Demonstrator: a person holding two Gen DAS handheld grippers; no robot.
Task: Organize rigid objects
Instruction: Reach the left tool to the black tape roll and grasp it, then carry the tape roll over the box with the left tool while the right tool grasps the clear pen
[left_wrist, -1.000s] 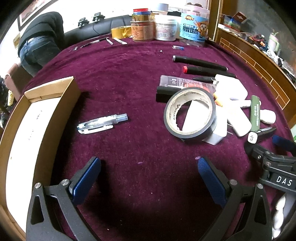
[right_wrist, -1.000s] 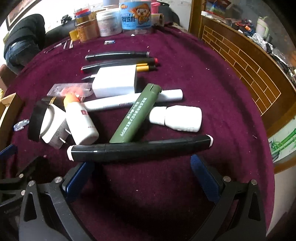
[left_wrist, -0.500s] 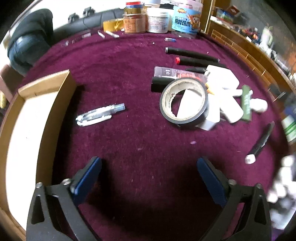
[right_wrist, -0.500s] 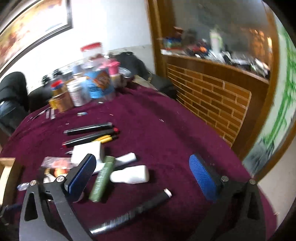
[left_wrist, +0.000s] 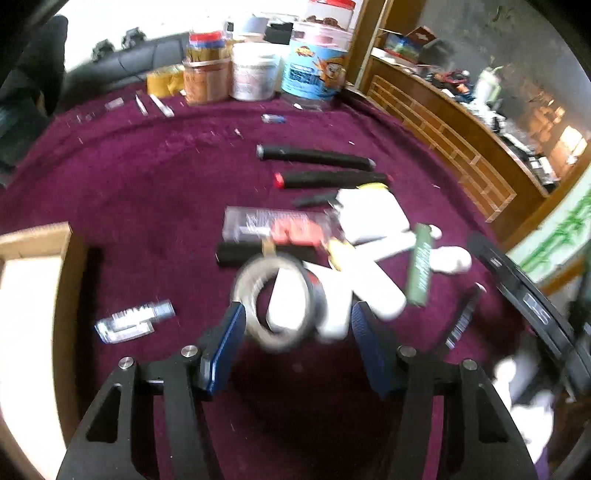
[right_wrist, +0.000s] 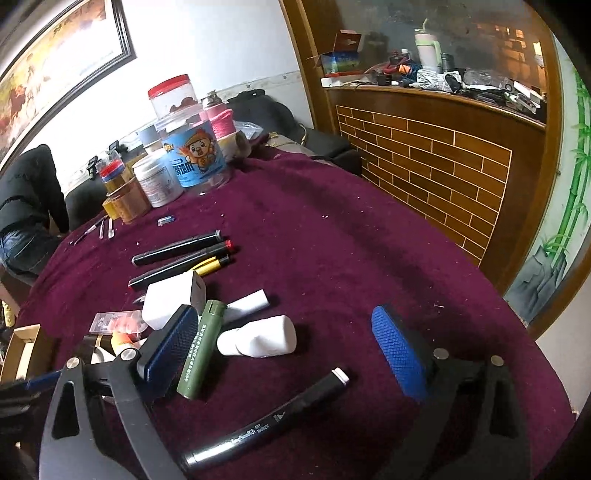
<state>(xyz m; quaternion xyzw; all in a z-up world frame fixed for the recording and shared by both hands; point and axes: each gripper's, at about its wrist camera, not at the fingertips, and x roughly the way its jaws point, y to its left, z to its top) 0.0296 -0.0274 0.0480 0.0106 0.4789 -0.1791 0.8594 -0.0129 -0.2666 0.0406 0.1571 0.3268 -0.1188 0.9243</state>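
Observation:
A pile of small objects lies on the purple tablecloth (left_wrist: 155, 192). My left gripper (left_wrist: 299, 345) is open, its blue pads either side of a black tape roll (left_wrist: 277, 301) that leans on a white charger (left_wrist: 373, 288). A green tube (left_wrist: 420, 271), a small white bottle (left_wrist: 452, 260), black markers (left_wrist: 314, 155) and a clear pen (left_wrist: 133, 322) lie around. My right gripper (right_wrist: 288, 350) is open and empty above the table, over the white bottle (right_wrist: 262, 336), green tube (right_wrist: 201, 349) and a black art marker (right_wrist: 266, 424).
A cardboard box (left_wrist: 33, 295) stands at the left edge. Jars and tubs (left_wrist: 255, 70) crowd the far edge, also seen in the right wrist view (right_wrist: 192, 158). A wooden brick-pattern counter (right_wrist: 436, 155) stands right. A person in black (right_wrist: 26, 206) bends at far left.
My left gripper moved forward to the tape roll and its jaws narrowed around it. My right gripper lifted and tilted up from the black marker; the marker now lies at a slant.

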